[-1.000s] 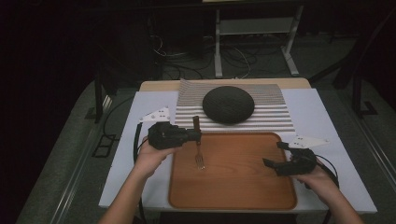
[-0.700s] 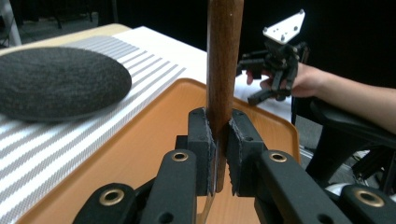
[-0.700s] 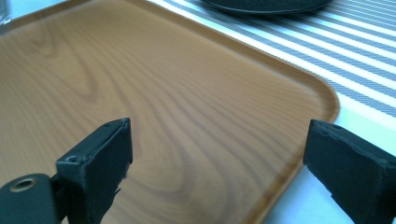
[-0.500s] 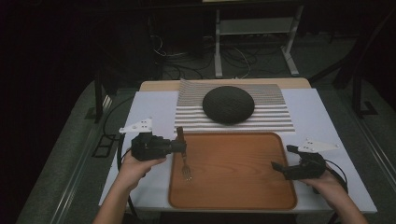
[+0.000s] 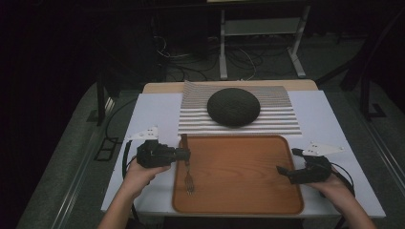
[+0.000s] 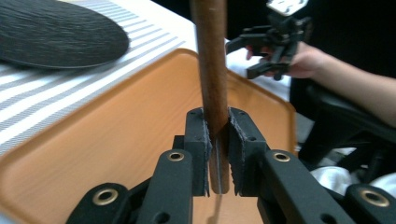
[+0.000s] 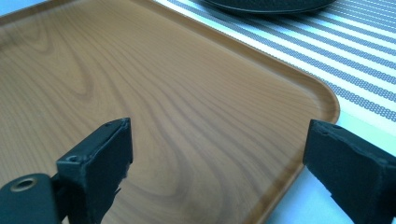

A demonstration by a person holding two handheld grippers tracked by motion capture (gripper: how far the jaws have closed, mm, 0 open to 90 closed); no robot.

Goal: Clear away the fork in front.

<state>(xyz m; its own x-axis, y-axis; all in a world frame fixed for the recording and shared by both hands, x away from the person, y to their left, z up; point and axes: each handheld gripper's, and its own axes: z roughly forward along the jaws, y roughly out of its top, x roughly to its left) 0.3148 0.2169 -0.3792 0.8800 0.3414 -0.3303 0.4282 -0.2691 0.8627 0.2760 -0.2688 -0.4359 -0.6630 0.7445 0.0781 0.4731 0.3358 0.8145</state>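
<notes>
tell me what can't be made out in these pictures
- Whether the fork's tines touch the tray: too small and dim in the high view; the left gripper's own jaws cut them off in the left gripper view.
- What the dark round plate is made of: dim in the high view, cropped by the top edge in the right gripper view.
- The right gripper's fingertips: small and dark in the high view.

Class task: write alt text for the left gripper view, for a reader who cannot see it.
The left hand-held gripper clamps a fork's brown wooden handle between its black jaws, above an orange-brown wooden tray. A dark round plate sits on a striped mat at upper left; farther off, a hand holds the right hand-held gripper, jaws open.
</notes>
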